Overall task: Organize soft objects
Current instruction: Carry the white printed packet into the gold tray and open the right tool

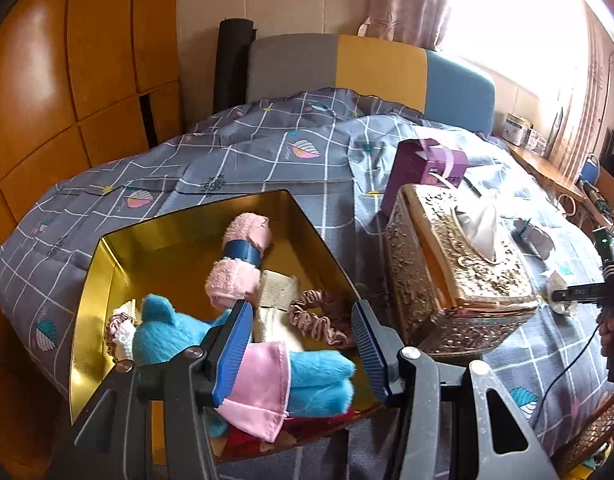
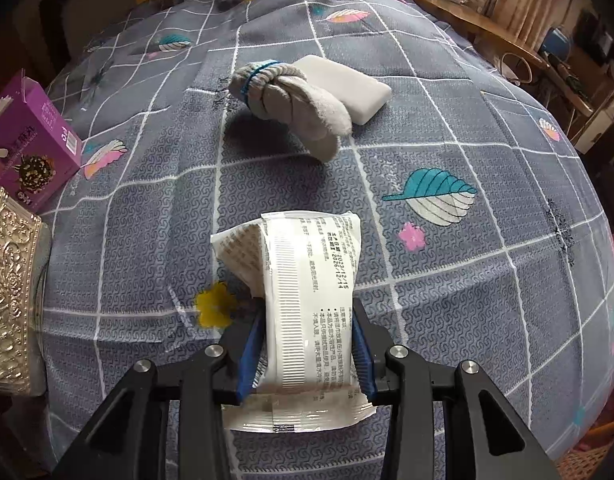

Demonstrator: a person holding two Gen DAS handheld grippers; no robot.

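My left gripper point(image 1: 301, 344) is open above the near edge of a gold tin box point(image 1: 107, 276) on the bed. The box holds a blue plush toy point(image 1: 167, 332), a pink cloth point(image 1: 263, 396), a rolled pink towel with a blue band point(image 1: 239, 264), a pink scrunchie point(image 1: 319, 320) and a beige cloth point(image 1: 275, 292). My right gripper point(image 2: 307, 344) is shut on a white wet-wipe packet point(image 2: 307, 296) just above the bedcover. A rolled grey sock point(image 2: 291, 100) lies further away, against a white pad point(image 2: 347, 88).
An ornate gold tissue box point(image 1: 459, 276) stands right of the tin; its corner shows in the right wrist view point(image 2: 7, 288). A purple carton point(image 1: 423, 172) lies behind it, also seen in the right wrist view point(image 2: 27, 144). A wooden shelf point(image 2: 491, 36) runs along the bed's far right.
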